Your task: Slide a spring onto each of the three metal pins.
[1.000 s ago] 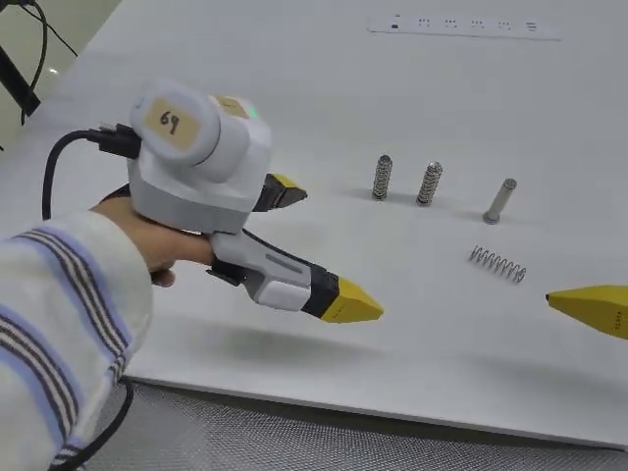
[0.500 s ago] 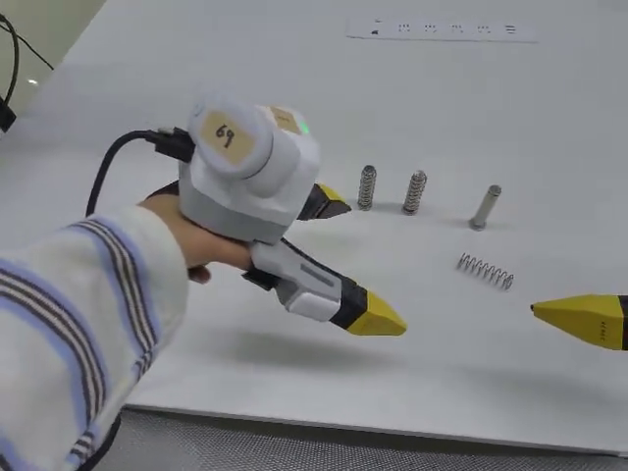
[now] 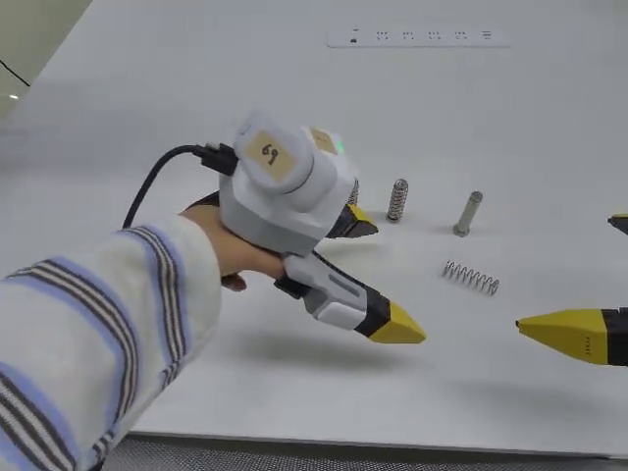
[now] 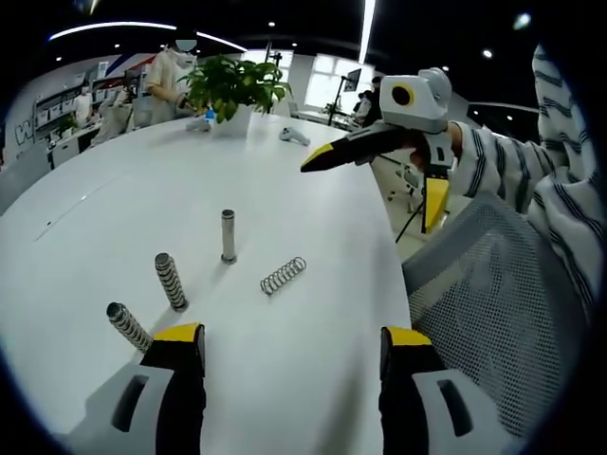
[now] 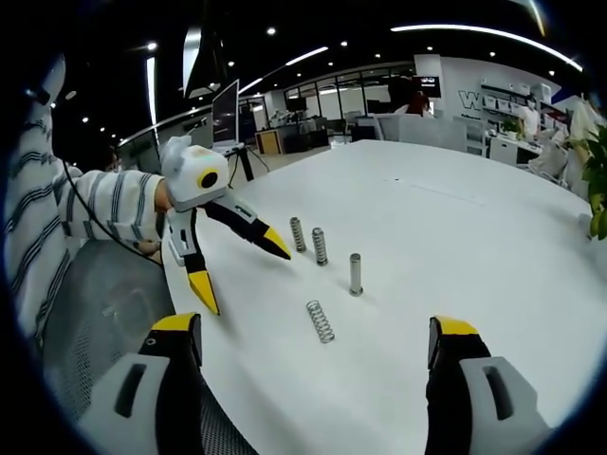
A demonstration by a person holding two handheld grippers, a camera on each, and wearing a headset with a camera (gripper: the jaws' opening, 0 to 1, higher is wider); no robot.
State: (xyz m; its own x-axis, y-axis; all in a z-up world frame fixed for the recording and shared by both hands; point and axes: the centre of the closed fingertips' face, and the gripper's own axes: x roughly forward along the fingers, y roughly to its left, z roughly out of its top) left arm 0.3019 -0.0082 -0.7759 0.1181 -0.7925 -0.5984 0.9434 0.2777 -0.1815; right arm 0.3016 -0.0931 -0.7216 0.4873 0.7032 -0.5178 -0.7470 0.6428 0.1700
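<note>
Three upright metal pins stand in a row on the white table (image 3: 196, 128). Two wear springs: one (image 3: 397, 199) in plain sight, the other (image 3: 352, 190) half hidden behind my left gripper (image 3: 383, 280). The third pin (image 3: 468, 213) is bare. A loose spring (image 3: 470, 278) lies flat in front of it. My left gripper is open, its upper jaw close to the sprung pins. My right gripper (image 3: 599, 280) is open at the right edge, right of the loose spring. In the left gripper view the loose spring (image 4: 284, 275) and the bare pin (image 4: 228, 235) lie ahead of the jaws; in the right gripper view so do the spring (image 5: 320, 320) and the pin (image 5: 356, 273).
A white power strip (image 3: 419, 37) lies at the table's far edge. A black cable (image 3: 157, 177) trails from the left gripper. The table's front edge (image 3: 392, 444) runs close below the grippers. A potted plant (image 4: 232, 85) stands at the far end.
My left gripper has moved right, and its upper jaw now overlaps the leftmost sprung pin. The head camera has shifted. The right gripper and the loose spring have kept their places.
</note>
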